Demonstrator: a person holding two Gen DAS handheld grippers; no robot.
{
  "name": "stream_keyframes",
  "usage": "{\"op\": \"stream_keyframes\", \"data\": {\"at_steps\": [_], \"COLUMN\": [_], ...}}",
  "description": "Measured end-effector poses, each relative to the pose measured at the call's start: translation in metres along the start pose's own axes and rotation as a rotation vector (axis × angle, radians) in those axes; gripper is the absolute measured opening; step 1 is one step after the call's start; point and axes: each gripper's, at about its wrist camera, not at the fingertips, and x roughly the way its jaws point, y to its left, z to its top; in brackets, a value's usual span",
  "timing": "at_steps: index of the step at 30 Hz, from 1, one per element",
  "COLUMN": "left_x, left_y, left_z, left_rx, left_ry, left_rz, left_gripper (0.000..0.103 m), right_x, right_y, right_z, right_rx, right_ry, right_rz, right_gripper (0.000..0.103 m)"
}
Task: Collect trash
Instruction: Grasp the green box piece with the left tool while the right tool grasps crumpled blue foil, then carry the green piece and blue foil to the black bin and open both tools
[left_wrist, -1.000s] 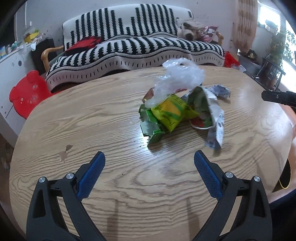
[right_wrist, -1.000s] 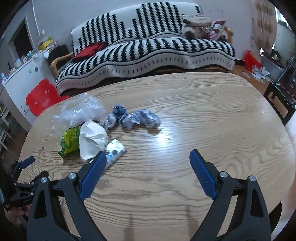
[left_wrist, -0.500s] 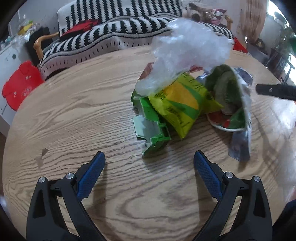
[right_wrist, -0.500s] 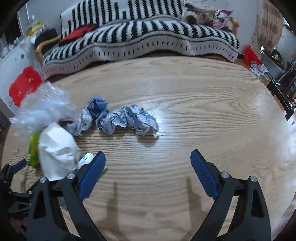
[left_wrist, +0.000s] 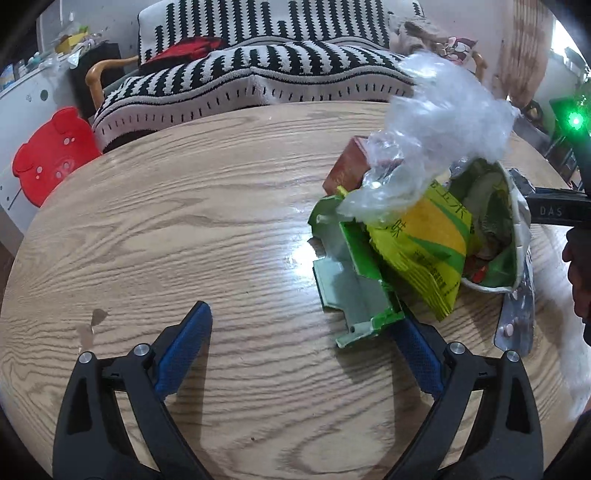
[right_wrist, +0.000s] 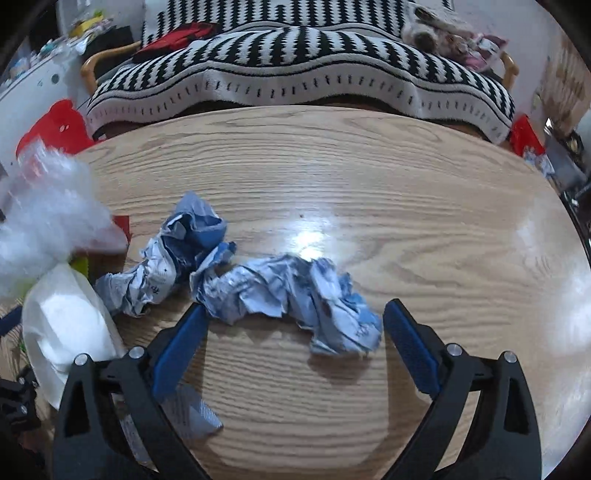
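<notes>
In the left wrist view a trash pile lies right of centre on the wooden table (left_wrist: 184, 221): a flattened green carton (left_wrist: 351, 291), a yellow-green snack bag (left_wrist: 424, 251), a clear plastic bag (left_wrist: 443, 122) and a white bowl (left_wrist: 517, 236). My left gripper (left_wrist: 301, 328) is open, its right fingertip at the carton's near corner. In the right wrist view my right gripper (right_wrist: 295, 314) is open, and a crumpled blue-white paper (right_wrist: 295, 291) lies between its fingertips. A second crumpled paper (right_wrist: 177, 251) lies further left.
A foil blister strip (left_wrist: 517, 325) lies beside the bowl. A black-and-white striped sofa (right_wrist: 295, 66) stands behind the table, with a red pig-shaped stool (left_wrist: 51, 151) on the left. The far table edge (right_wrist: 295, 110) curves just before the sofa.
Both grippers have moved forward and lower toward the trash. The pile now sits to the right of my left gripper. The crumpled paper now lies between my right gripper's fingertips.
</notes>
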Motion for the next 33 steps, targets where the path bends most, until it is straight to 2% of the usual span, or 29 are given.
{"op": "stream_keyframes", "data": {"at_steps": [2,3,4,5,6,7,9,10,13,17,23,27,33], "left_x": [-0.001,-0.003,-0.003,-0.005,-0.006,-0.007,-0.009,-0.009,-0.011,-0.024,-0.041,-0.054,-0.086], "left_y": [-0.002,-0.003,-0.004,-0.005,-0.005,-0.005,-0.002,0.0,0.007,0.015,0.022,0.015,-0.014], "left_z": [0.001,0.001,0.001,0.001,0.001,0.0,0.0,0.0,0.0,0.004,0.01,0.014,0.019], "left_rx": [0.009,0.02,0.025,0.031,0.035,0.036,0.028,0.015,-0.011,-0.033,-0.076,-0.087,-0.067], "left_ry": [-0.01,-0.018,-0.02,-0.024,-0.028,-0.03,-0.025,-0.025,-0.021,-0.06,-0.073,-0.073,-0.116], "left_rz": [-0.007,-0.011,-0.018,-0.021,-0.021,-0.019,-0.015,-0.021,-0.01,0.004,0.017,-0.001,-0.041], "left_gripper": [0.083,0.077,0.071,0.067,0.056,0.044,0.029,0.028,0.027,0.024,0.023,0.022,0.021], "right_x": [-0.001,-0.003,-0.004,-0.006,-0.008,-0.009,-0.01,-0.011,-0.021,-0.039,-0.066,-0.089,-0.136], "right_y": [0.004,0.007,0.01,0.013,0.015,0.016,0.015,0.014,0.006,-0.009,-0.025,-0.033,-0.051], "right_z": [0.002,0.004,0.004,0.005,0.006,0.006,0.006,0.006,0.006,0.005,-0.009,-0.027,-0.06], "right_rx": [-0.013,-0.029,-0.037,-0.047,-0.048,-0.043,-0.017,-0.004,0.044,0.104,0.124,0.122,0.146], "right_ry": [-0.006,-0.007,-0.009,-0.013,-0.012,-0.004,0.004,0.005,-0.016,-0.045,-0.067,-0.072,-0.105], "right_rz": [0.013,0.025,0.03,0.038,0.046,0.059,0.084,0.096,0.112,0.123,0.08,0.062,0.054], "right_gripper": [0.083,0.074,0.062,0.053,0.033,0.024,0.021,0.02,0.019,0.019,0.019,0.019,0.019]}}
